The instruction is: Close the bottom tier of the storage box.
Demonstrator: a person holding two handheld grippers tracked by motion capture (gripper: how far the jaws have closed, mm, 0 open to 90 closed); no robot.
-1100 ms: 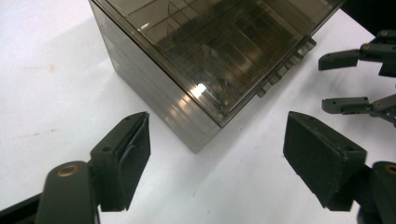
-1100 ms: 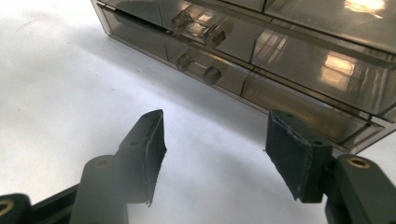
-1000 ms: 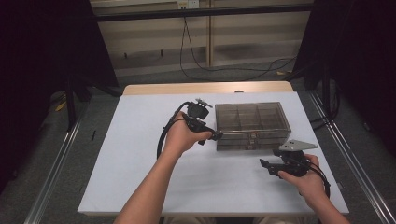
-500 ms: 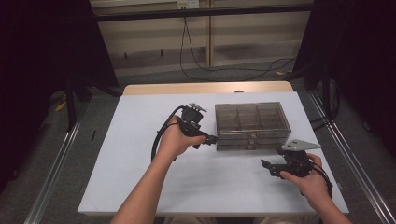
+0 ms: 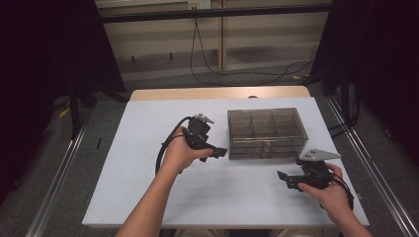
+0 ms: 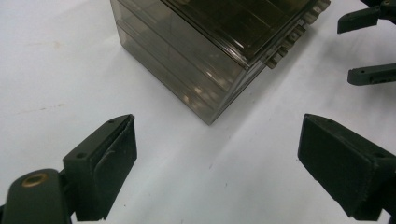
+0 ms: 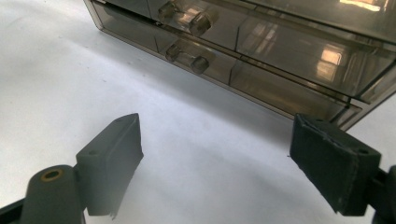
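Two grippers: both in hand over white table (image 5: pixel 148 197), both empty
Left gripper (image 5: pixel 220 152): jaws spread wide, nothing between them; tips just beside near-left corner of drawer box, not touching
Left gripper view: box corner (image 6: pixel 212 116) ahead between the pads, white table under them; other gripper's jaws at top right
Right gripper (image 5: pixel 282 178): jaws spread wide, holding nothing; low over table, near the box front, apart from it, tips aimed left
Right gripper view: box front ahead with two round clear knobs (image 7: pixel 198 23), one above the other, up left of centre
Drawer box (image 5: pixel 267 131): smoky see-through plastic, right of table centre, flat on table; compartments visible through top, stacked drawers on near face, all pushed in
Hands: left hand (image 5: pixel 180 153) around left gripper, cable looping behind; right hand (image 5: pixel 328 190) around right gripper, grey plate on top
Gap: grippers well apart, box's near-front edge between them
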